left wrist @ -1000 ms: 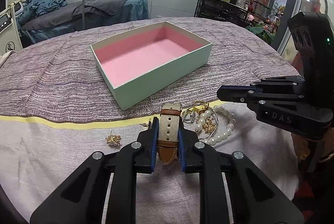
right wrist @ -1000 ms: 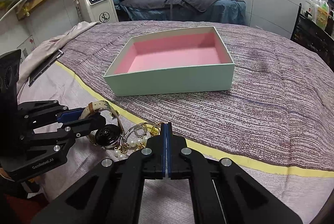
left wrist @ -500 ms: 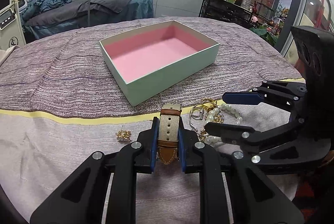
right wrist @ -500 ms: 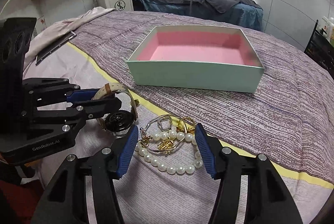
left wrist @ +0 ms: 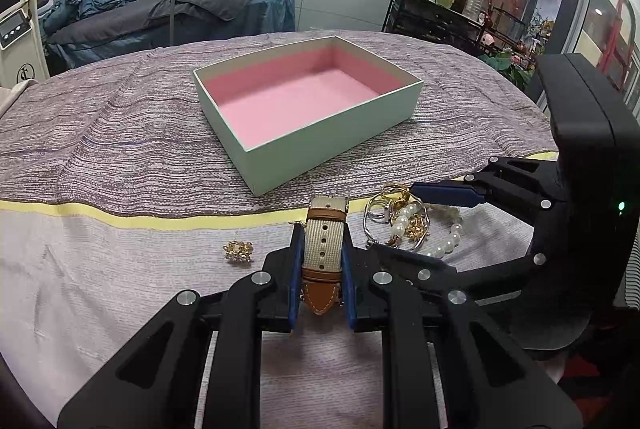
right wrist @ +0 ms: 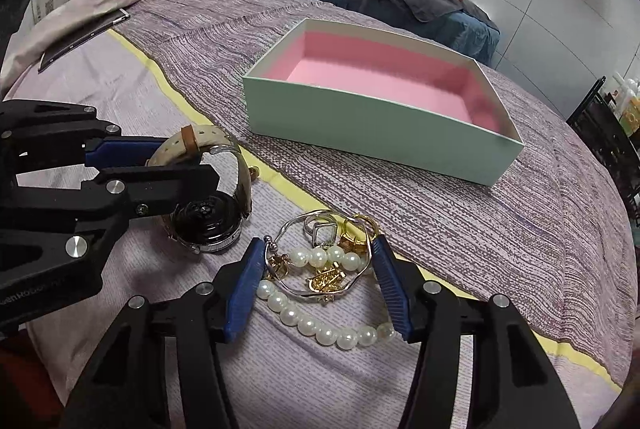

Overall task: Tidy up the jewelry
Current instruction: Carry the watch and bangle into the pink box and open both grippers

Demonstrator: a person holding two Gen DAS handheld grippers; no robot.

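My left gripper (left wrist: 322, 235) is shut on the beige and brown strap of a watch (left wrist: 324, 245); its dark case (right wrist: 208, 223) rests on the cloth in the right wrist view. My right gripper (right wrist: 320, 249) is open, its blue pads on either side of a jewelry pile: a pearl bracelet (right wrist: 320, 325), a silver bangle (right wrist: 320, 293) and gold pieces (right wrist: 326, 277). The pile also shows in the left wrist view (left wrist: 404, 225). A mint box with pink lining (left wrist: 340, 137) stands open and empty beyond. A gold earring (left wrist: 238, 251) lies left of the watch.
The round table has a striped purple cloth (left wrist: 120, 149) with a yellow band (left wrist: 120, 219). A tablet (right wrist: 80, 39) lies at the far left edge. A treatment bed (left wrist: 180, 13) and a shelf of bottles (left wrist: 448, 5) stand behind.
My right gripper opened from shut and moved down over the jewelry pile, straddling it. My left gripper kept hold of the watch strap and the view shifted slightly.
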